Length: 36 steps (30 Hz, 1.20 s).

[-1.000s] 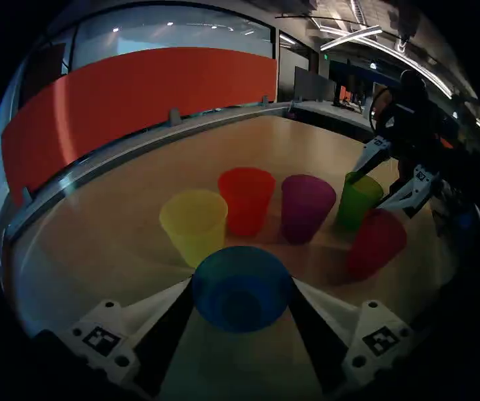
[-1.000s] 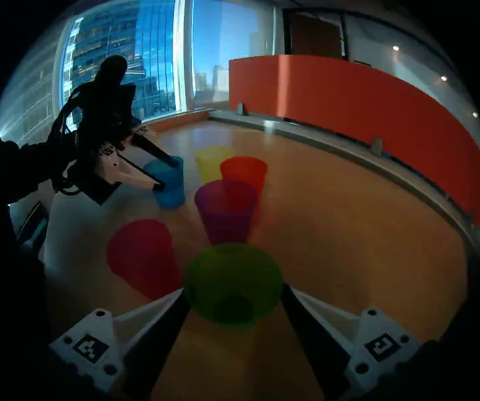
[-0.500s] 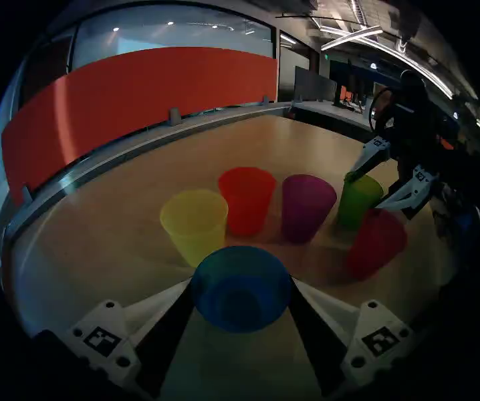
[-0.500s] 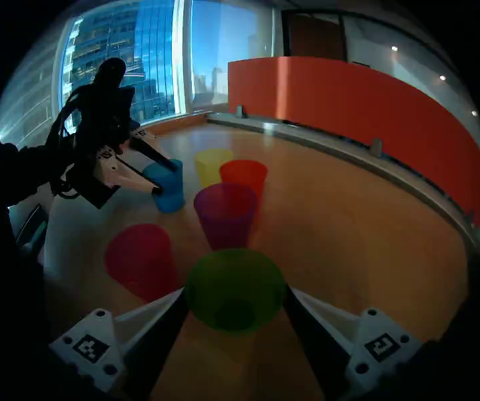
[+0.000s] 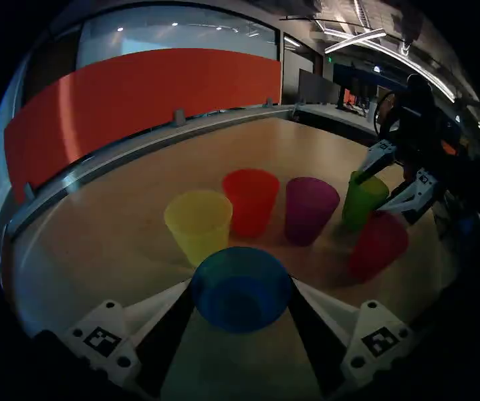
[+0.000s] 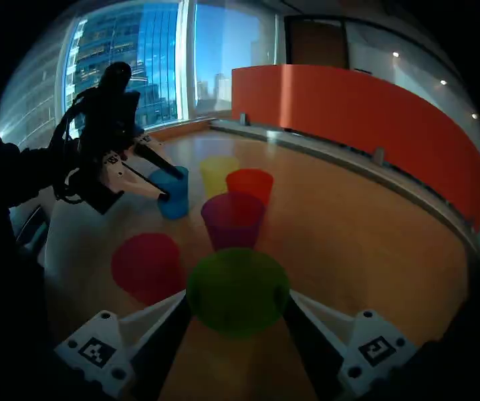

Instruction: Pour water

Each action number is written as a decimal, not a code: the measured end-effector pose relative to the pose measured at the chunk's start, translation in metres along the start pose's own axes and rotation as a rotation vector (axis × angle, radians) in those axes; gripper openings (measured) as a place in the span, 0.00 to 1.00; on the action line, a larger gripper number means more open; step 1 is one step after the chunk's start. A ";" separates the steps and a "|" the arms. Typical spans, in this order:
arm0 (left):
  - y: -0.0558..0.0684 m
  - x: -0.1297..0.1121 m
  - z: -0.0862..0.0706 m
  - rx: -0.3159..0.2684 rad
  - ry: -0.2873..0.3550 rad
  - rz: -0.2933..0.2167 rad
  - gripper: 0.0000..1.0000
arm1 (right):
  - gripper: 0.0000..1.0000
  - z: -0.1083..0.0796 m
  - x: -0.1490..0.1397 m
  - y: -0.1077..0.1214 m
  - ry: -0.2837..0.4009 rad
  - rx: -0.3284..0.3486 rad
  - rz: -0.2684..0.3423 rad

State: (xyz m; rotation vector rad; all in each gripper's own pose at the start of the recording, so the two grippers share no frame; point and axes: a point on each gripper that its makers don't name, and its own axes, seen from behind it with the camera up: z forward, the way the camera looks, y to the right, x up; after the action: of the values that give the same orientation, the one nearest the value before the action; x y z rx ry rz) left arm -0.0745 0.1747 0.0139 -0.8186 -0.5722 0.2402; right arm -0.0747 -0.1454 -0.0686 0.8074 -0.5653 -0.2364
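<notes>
We find the right gripper [image 6: 236,302] clamped on the green cup [image 6: 237,284], which has shifted slightly in the last second, apparently starting to lift off the table [image 6: 374,267]. The left gripper [image 5: 241,286] grips the blue cup [image 5: 241,304], unmoved. Pouring has not begun.

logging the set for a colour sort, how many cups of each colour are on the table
blue cup: 1
yellow cup: 1
orange-red cup: 1
purple cup: 1
green cup: 1
dark red cup: 1
total: 6 cups
</notes>
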 end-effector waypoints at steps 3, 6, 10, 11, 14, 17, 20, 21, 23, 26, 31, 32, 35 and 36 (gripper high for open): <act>0.000 0.005 -0.005 0.002 0.017 -0.005 0.89 | 0.90 -0.004 0.007 0.001 0.015 -0.007 0.003; 0.001 0.011 -0.012 0.005 0.035 -0.006 0.89 | 0.90 -0.008 0.013 0.002 0.027 -0.014 0.007; 0.002 0.018 -0.023 0.016 0.058 -0.007 0.89 | 0.90 -0.014 0.023 0.003 0.047 -0.020 0.013; 0.001 0.020 -0.025 0.019 0.064 -0.008 0.89 | 0.90 -0.016 0.026 0.003 0.055 -0.021 0.013; 0.002 0.026 -0.033 0.025 0.082 -0.010 0.89 | 0.90 -0.022 0.036 0.003 0.074 -0.023 0.010; 0.001 0.033 -0.042 0.034 0.102 -0.011 0.89 | 0.90 -0.027 0.046 0.002 0.095 -0.029 0.002; 0.001 0.040 -0.051 0.041 0.126 -0.008 0.89 | 0.90 -0.032 0.058 0.001 0.119 -0.033 -0.005; 0.001 0.043 -0.055 0.044 0.135 -0.007 0.89 | 0.90 -0.033 0.062 0.000 0.129 -0.034 -0.007; 0.001 0.048 -0.061 0.051 0.151 -0.007 0.89 | 0.90 -0.035 0.070 -0.001 0.147 -0.037 -0.010; 0.002 0.055 -0.070 0.057 0.174 -0.006 0.89 | 0.90 -0.038 0.080 -0.003 0.172 -0.038 -0.014; 0.002 0.067 -0.082 0.069 0.213 -0.007 0.89 | 0.90 -0.043 0.096 -0.004 0.209 -0.041 -0.019; 0.002 0.069 -0.084 0.070 0.219 -0.008 0.89 | 0.90 -0.043 0.099 -0.004 0.216 -0.041 -0.020; 0.004 0.074 -0.089 0.074 0.235 -0.008 0.89 | 0.90 -0.044 0.106 -0.006 0.234 -0.040 -0.024; 0.004 0.075 -0.091 0.075 0.239 -0.008 0.89 | 0.90 -0.045 0.109 -0.006 0.241 -0.040 -0.025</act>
State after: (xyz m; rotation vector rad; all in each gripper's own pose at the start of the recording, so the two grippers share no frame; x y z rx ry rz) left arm 0.0391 0.1521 -0.0094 -0.7596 -0.3397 0.1522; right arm 0.0408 -0.1665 -0.0557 0.7913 -0.3232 -0.1702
